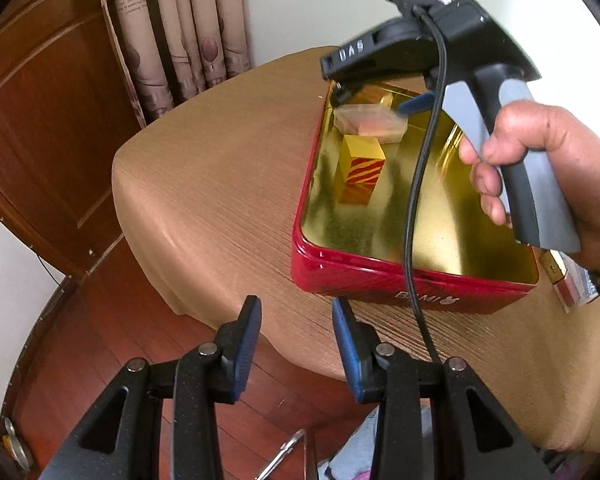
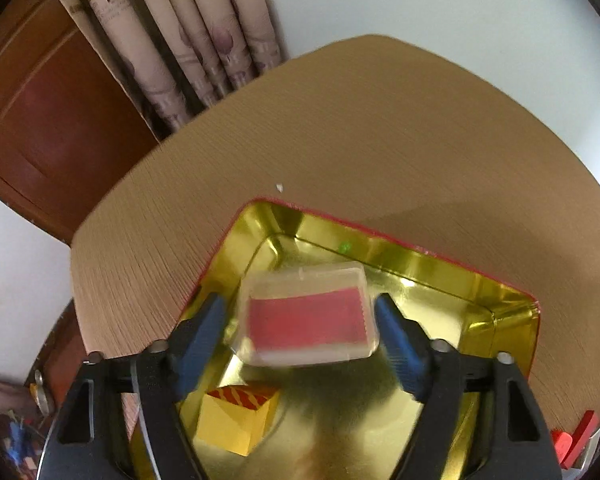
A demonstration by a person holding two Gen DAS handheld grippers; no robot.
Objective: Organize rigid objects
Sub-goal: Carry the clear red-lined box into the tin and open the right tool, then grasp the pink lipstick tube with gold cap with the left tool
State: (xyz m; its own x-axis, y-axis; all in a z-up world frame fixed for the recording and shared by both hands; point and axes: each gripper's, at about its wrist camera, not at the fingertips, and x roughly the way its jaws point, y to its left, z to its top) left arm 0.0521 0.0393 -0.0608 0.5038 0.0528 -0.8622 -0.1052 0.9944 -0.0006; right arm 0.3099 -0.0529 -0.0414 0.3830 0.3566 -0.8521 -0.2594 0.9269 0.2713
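Right gripper (image 2: 300,334) hangs over the far corner of the red rectangular metal tin w/ gold inside (image 1: 328,270), which sits on the tan ribbed table cover (image 1: 204,184). Clear plastic card case w/ a red pack inside (image 2: 306,318) lies between its blue pads (image 2: 204,332), long axis running across from pad to pad. There's a sliver of gap each side, so the jaws look spread and off it; the case is blurred, and whether it's landed on the tin floor I can't tell. Yellow cardboard box w/ red stripes (image 1: 360,168) stands in the tin just nearer than the case. Left gripper (image 1: 296,344) is well apart, at the near table edge, jaws partly spread, nothing in them. Right hand (image 1: 540,168) is by far the closer to the case.
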